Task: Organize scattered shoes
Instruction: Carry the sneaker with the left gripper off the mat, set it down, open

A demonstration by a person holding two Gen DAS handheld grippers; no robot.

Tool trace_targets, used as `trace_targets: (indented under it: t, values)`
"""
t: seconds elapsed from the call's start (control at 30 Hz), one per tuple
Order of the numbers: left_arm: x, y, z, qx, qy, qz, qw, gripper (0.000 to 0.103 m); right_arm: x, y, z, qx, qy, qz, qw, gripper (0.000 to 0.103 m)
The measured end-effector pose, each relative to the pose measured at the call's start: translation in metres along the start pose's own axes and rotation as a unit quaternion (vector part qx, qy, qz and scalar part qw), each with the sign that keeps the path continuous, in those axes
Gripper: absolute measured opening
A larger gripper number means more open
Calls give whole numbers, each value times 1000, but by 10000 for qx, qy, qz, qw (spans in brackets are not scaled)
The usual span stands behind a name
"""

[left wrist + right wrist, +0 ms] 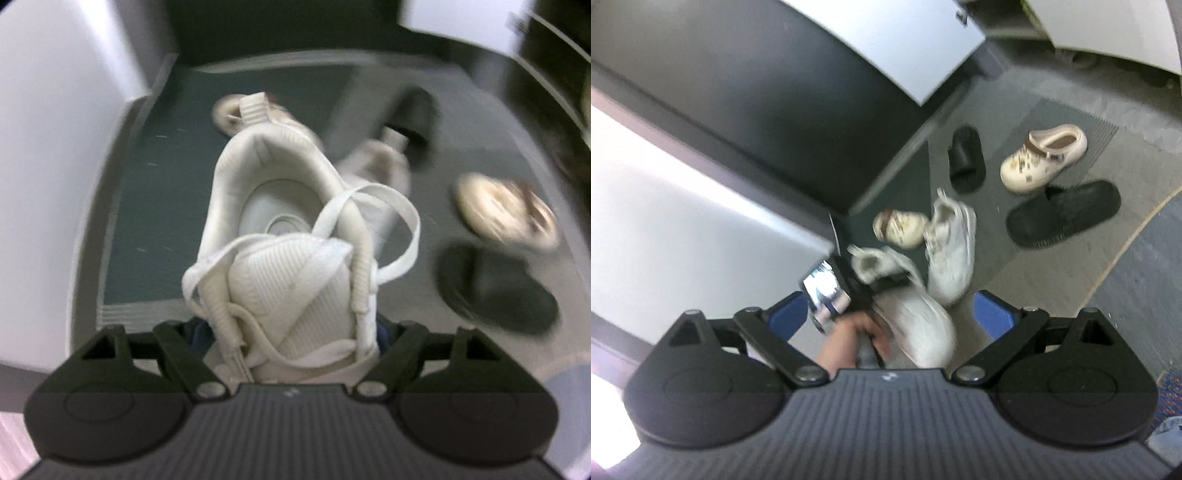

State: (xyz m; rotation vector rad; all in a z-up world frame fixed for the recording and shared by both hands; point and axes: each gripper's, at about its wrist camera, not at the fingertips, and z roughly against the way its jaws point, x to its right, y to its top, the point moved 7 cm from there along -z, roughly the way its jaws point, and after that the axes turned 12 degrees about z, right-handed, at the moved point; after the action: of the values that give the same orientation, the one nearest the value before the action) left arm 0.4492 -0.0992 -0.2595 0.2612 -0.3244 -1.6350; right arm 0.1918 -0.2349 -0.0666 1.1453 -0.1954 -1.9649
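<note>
Dark floor mat (147,221), shoes strewn about. Left claw (295,332) grips a white sneaker (288,229); dangling laces (402,225) might snag. Right claw (890,314) gapes wide, carrying nothing.

A dark green mat (155,206) lay ahead of the left jaws on grey carpet (1052,258), bounded by pale cabinet panels (55,129). Right of the right jaws ran blue carpet (1137,280).

I see a grey floor (1052,280) bearing a dark mat (155,206), two black slides (1063,214), cream clogs (1043,157) and a white sneaker (951,251).
</note>
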Motion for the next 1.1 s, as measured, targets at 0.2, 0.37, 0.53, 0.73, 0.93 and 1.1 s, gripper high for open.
trace_targets:
  t: [0.2,0.37,0.53,0.73,0.93,1.1]
  values:
    - [94,-70,17,-427,-347,-703,9960,81,6,13,23,383,119,-178,9990,98]
    - [151,-126,-6,-665,-296,-1057,9917,81,11,23,41,671,207,-320,9970,98]
    - [193,-199,-52,-1164,-102,-1464,9823,81,32,27,62,993,-45,-459,9940,98]
    - [212,-243,-90,-1218,213,-1654,9784,83,57,29,75,1022,-283,-616,9924,98]
    - [207,-258,-101,-1214,231,-1766,9765,88,71,32,82,1118,-446,-626,9908,98]
    - [195,-260,-75,-1323,29,-1900,9728,88,67,32,75,1080,-445,-514,9918,98]
